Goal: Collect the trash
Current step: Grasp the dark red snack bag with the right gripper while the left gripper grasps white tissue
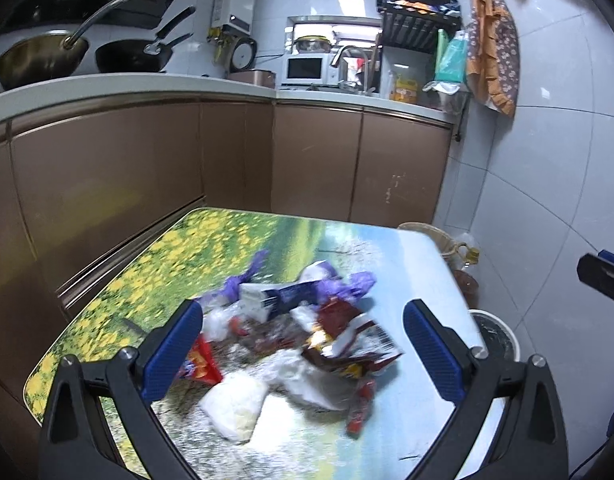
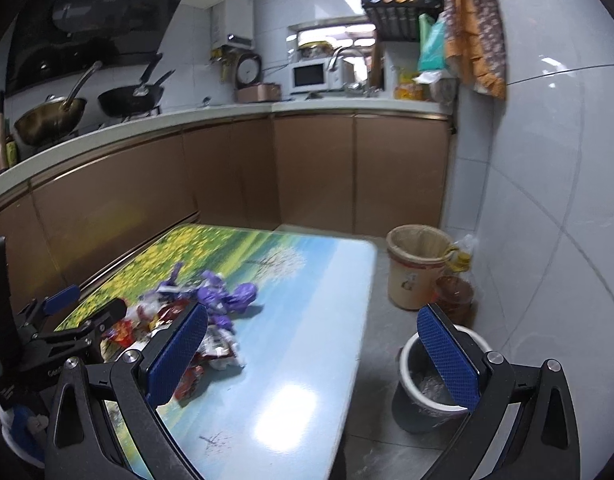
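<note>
A pile of trash lies on the landscape-print table: red snack wrappers, purple wrappers, white crumpled plastic. My left gripper is open and empty, its jaws wide on either side of the pile, just above it. My right gripper is open and empty, held over the table's right edge, to the right of the pile. The left gripper shows at the left of the right wrist view. A grey bin with a white rim stands on the floor below the right finger.
A beige bucket and a brown container stand on the floor by the tiled wall. Brown cabinets under a counter with pans, microwave and sink run behind the table.
</note>
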Tool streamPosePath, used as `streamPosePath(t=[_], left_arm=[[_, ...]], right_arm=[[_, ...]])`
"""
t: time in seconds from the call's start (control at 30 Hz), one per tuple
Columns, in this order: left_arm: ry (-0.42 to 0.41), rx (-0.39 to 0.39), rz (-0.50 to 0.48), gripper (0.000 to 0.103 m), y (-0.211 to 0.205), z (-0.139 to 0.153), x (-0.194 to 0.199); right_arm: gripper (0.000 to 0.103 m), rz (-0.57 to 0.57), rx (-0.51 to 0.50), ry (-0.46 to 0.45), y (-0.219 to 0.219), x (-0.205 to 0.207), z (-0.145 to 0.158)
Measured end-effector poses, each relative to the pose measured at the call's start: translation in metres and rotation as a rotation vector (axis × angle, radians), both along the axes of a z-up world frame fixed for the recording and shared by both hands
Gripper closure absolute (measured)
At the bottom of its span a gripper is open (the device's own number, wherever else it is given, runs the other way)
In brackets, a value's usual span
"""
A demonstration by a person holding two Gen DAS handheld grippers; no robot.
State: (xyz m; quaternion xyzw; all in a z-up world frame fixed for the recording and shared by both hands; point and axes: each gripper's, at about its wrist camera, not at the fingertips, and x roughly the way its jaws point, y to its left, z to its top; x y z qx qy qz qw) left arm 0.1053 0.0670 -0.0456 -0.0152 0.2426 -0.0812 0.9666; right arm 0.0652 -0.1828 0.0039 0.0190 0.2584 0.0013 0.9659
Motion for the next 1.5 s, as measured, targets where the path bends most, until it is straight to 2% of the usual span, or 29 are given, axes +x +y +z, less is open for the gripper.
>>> streamPosePath(t=[0.03, 0.23, 0.33, 0.4, 0.47, 0.63, 0.8, 0.97, 1.03, 1.23, 1.3, 1.43, 1.5], left_arm=[[0.008, 0.006, 0.011, 0.002, 0.007, -0.005, 0.001], [0.095, 0.018, 0.01, 0.002, 0.042, -0.033, 0.003], [0.161, -0.018, -0.019, 0.003, 0.053, -0.051, 0.004], [0.204, -0.059, -0.05, 0.011, 0.056, -0.059, 0.007], [0.239, -0.102, -0.087, 0.016, 0.055, -0.065, 0.011], [0.242, -0.114, -0.122, 0.018, 0.047, -0.062, 0.019], [0.296, -0.119, -0.162, 0.028, 0.041, -0.07, 0.026], [0.371, -0.136, -0.202, 0.04, 0.028, -0.085, 0.036], [0.393, -0.142, -0.205, 0.041, 0.024, -0.089, 0.041], [0.433, -0.156, -0.192, 0.046, 0.017, -0.099, 0.052], [0.444, -0.158, -0.186, 0.051, 0.015, -0.1, 0.055], [0.467, -0.153, -0.174, 0.059, 0.008, -0.103, 0.059], [0.481, -0.153, -0.163, 0.071, 0.006, -0.106, 0.061]], right_arm=[[0.002, 0.024, 0.007, 0.02, 0.003, 0.005, -0.004], [0.023, 0.154, 0.07, 0.156, 0.018, 0.038, -0.039], [0.032, 0.223, 0.103, 0.218, 0.028, 0.055, -0.06], [0.042, 0.272, 0.135, 0.265, 0.036, 0.072, -0.077], [0.046, 0.315, 0.168, 0.295, 0.044, 0.086, -0.089], [0.046, 0.429, 0.22, 0.368, 0.059, 0.119, -0.113], [0.047, 0.514, 0.207, 0.421, 0.071, 0.146, -0.134], [0.047, 0.59, 0.212, 0.449, 0.08, 0.168, -0.146], [0.048, 0.608, 0.207, 0.457, 0.082, 0.171, -0.147], [0.066, 0.667, 0.227, 0.476, 0.082, 0.176, -0.151], [0.076, 0.683, 0.236, 0.47, 0.081, 0.176, -0.15], [0.084, 0.72, 0.227, 0.45, 0.085, 0.17, -0.145], [0.092, 0.736, 0.223, 0.436, 0.085, 0.167, -0.142]])
